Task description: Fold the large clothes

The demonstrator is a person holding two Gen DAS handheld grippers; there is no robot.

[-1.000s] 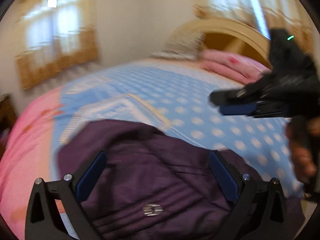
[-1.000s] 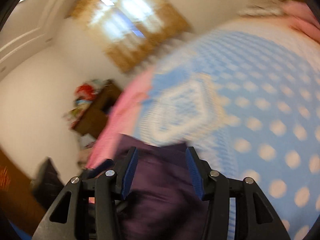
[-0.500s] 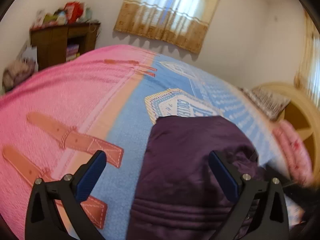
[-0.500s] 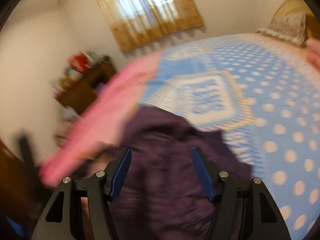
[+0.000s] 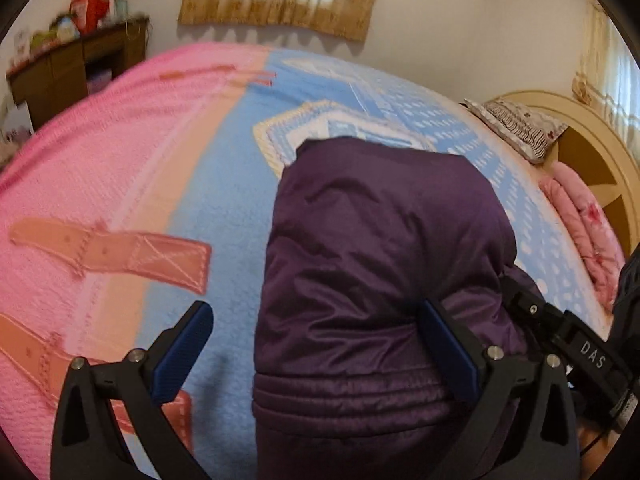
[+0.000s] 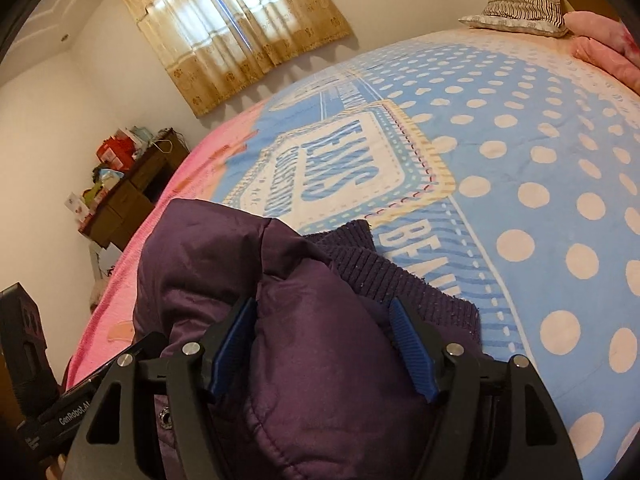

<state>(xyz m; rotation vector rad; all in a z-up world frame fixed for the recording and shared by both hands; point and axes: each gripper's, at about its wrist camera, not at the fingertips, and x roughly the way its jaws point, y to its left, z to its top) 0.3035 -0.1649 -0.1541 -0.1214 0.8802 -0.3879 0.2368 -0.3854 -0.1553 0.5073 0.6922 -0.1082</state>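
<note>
Two grippers work over one purple padded jacket [image 5: 380, 264] that lies folded into a thick bundle on a bed, mostly on the blue part of the blanket [image 5: 224, 208] and just beside its pink part.

At the far left of the left wrist view, a dark wooden cabinet [image 5: 76, 68] stands against the wall with blurred colourful items on top. Next comes the pink half of the blanket with its salmon strap patterns, then the blue half, where a cream-edged printed label shows just beyond the jacket's far edge. The left gripper [image 5: 316, 356] hangs over the jacket's near, ribbed end with its jaws spread wide; its left pad is over bare blue blanket and its right pad is in front of the purple fabric, and nothing is gripped. Further right, part of the other black tool shows at the jacket's edge, then a folded pink quilt [image 5: 580, 220], a patterned pillow [image 5: 516, 128] and the curved cream headboard [image 5: 592, 148].

In the right wrist view, the cabinet and a curtained window [image 6: 236, 28] sit at left. The right gripper [image 6: 324, 348] is low over a puffed fold of the jacket, which bulges up between its blue pads; its jaws are opening, and the pads look to stand just off the cloth. The jacket's ribbed knit cuff lies to the right, on the dotted blue blanket.
</note>
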